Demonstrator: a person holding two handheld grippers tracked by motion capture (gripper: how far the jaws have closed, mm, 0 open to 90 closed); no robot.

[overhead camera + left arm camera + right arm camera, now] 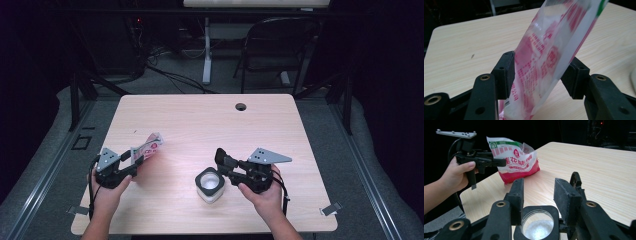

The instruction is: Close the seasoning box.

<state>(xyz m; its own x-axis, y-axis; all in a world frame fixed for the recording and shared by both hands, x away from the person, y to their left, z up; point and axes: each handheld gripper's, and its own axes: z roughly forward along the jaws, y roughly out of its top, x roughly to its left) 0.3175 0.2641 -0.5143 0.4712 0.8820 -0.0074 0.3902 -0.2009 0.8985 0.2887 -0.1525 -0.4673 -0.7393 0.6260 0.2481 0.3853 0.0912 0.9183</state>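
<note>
both grippers are partly open: left gripper point(134, 161) straddles the red-and-white seasoning bag point(148, 146) without clamping it; right gripper point(220, 161) brackets the black-rimmed jar point(209, 184), unpressed.

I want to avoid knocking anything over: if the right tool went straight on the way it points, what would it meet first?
Probably the open jar holding white grains, standing right between the jaws of the right tool. Farther along that line stands the pink bag, though depth is hard to judge.

Bright tabletop, dark surroundings, soft focus
</note>
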